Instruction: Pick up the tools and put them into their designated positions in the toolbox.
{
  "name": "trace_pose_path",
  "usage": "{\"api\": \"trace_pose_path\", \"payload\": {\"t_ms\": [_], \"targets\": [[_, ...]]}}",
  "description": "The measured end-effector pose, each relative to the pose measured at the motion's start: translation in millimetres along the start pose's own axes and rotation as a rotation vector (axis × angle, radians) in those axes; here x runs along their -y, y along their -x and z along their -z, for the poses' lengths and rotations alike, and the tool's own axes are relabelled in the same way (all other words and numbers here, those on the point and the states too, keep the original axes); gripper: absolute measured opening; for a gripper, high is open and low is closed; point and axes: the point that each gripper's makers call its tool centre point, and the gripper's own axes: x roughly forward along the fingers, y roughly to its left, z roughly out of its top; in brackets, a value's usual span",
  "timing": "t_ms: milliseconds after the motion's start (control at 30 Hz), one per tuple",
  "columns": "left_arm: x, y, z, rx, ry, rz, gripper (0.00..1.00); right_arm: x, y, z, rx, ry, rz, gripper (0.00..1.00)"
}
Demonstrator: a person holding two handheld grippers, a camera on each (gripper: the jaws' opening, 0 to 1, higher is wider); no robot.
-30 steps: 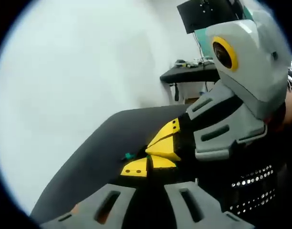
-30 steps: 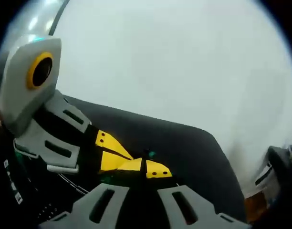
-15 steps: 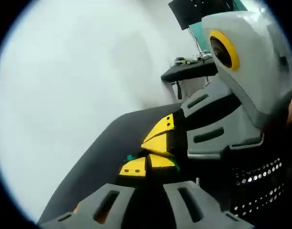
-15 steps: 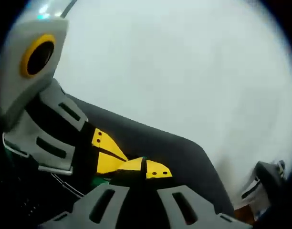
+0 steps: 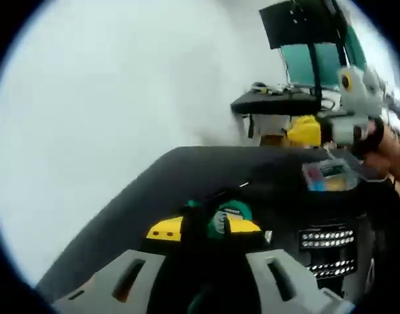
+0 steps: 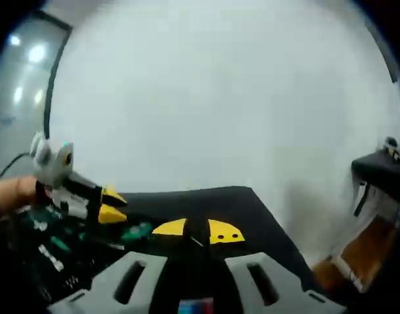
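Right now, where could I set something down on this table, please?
The bare black tabletop between the white wall and the toolbox is free. Crowded at the toolbox, where the left gripper grips a green tool.

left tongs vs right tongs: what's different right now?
Left tongs grip a green tool; right tongs have nothing plainly between them. The left jaws stand wider apart, spread by the tool; the right jaws sit closer together. Both have yellow tips on grey jaws.
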Motion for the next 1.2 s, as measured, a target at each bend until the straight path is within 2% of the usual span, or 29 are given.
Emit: {"api": "trace_pose_path", "payload": {"t_ms": [100, 167, 200, 233, 267, 300, 333, 367, 433, 500, 533, 600, 633, 667, 700, 733, 800, 833, 867, 933, 1000, 1033, 1067, 1100, 1133, 1167, 1200], "targets": [[3.6, 1, 11.8, -0.011, -0.012, 0.019, 0.24, -2, 14, 11.2, 0.055, 0.006, 0.010, 0.09], [9.1, -3, 11.9, 0.017, -0.034, 0.053, 0.31, 3, 23, 15.5, 0.080, -0.008, 0.061, 0.09], [5.3, -8, 14.6, 0.010, -0.046, 0.062, 0.35, 3, 28, 11.6, 0.060, -0.052, 0.065, 0.09], [3.3, -12, 15.9, 0.002, -0.040, 0.070, 0.38, 1, 33, 0.2, 0.098, -0.059, 0.061, 0.09], [6.5, -15, 23.8, -0.041, -0.028, 0.107, 0.38, 4, 37, -22.0, 0.219, -0.023, 0.085, 0.09], [11.2, -16, 14.5, 0.020, -0.026, 0.136, 0.38, 6, 39, -27.7, 0.249, 0.033, 0.110, 0.09], [13.1, -15, 23.8, -0.037, -0.007, 0.150, 0.36, 20, 29, -19.4, 0.187, 0.068, 0.144, 0.09], [12.0, -17, 18.6, -0.003, -0.049, 0.153, 0.35, 23, 28, -13.5, 0.159, 0.061, 0.155, 0.09], [12.6, -16, 20.0, -0.003, -0.048, 0.146, 0.34, 28, 27, -1.2, 0.122, -0.029, 0.155, 0.09], [10.9, -17, 22.0, -0.004, -0.046, 0.148, 0.33, 30, 28, 2.2, 0.122, -0.131, 0.135, 0.09], [2.7, -18, 23.0, -0.003, -0.041, 0.099, 0.32, 31, 29, 2.1, 0.124, -0.146, 0.134, 0.09], [2.9, -18, 21.8, -0.011, -0.041, 0.094, 0.31, 35, 24, -1.5, 0.136, -0.131, 0.133, 0.09], [-13.6, -31, 19.4, -0.028, -0.084, 0.090, 0.30, 33, 22, -5.4, 0.152, -0.092, 0.127, 0.09], [-16.9, -33, 16.9, -0.028, -0.122, 0.077, 0.29, 31, 20, -6.1, 0.152, -0.070, 0.120, 0.09], [-7.8, -24, 9.9, -0.014, -0.230, 0.034, 0.28, 28, 17, -5.3, 0.144, -0.052, 0.113, 0.09], [-3.6, -23, 9.1, -0.022, -0.233, 0.035, 0.25, 27, 15, -4.6, 0.143, -0.050, 0.109, 0.09], [1.6, -21, 7.2, -0.084, -0.309, 0.055, 0.21, 24, 11, -3.9, 0.138, -0.048, 0.091, 0.09], [7.0, -22, 7.1, -0.112, -0.334, 0.094, 0.20, 23, 7, -1.7, 0.129, -0.046, 0.081, 0.09], [6.3, -22, 6.7, -0.116, -0.351, 0.099, 0.20, 22, 5, 0.9, 0.116, -0.041, 0.073, 0.09], [4.4, -23, 6.5, -0.126, -0.321, 0.113, 0.20, 21, 5, 2.8, 0.106, -0.035, 0.067, 0.09], [7.6, -17, 5.2, -0.129, -0.274, 0.130, 0.16, 22, 8, -0.3, 0.123, -0.034, 0.076, 0.09], [7.8, -13, -4.8, -0.087, -0.301, 0.135, 0.12, 25, 9, -1.4, 0.130, -0.030, 0.086, 0.09], [-1.3, -1, -31.1, 0.005, -0.373, 0.082, 0.04, 26, 10, -0.9, 0.129, -0.029, 0.091, 0.09], [-6.6, 8, -45.4, 0.046, -0.384, 0.063, 0.03, 28, 8, 0.8, 0.124, -0.032, 0.093, 0.09], [-12.0, 23, -68.0, 0.129, -0.385, 0.064, 0.06, 27, 9, 2.1, 0.119, -0.036, 0.090, 0.09], [-20.1, 30, -80.3, 0.177, -0.354, 0.050, 0.11, 27, 9, 3.2, 0.114, -0.042, 0.088, 0.09], [-35.1, 38, -89.2, 0.193, -0.318, 0.021, 0.15, 26, 9, 3.2, 0.113, -0.041, 0.089, 0.09]]}}
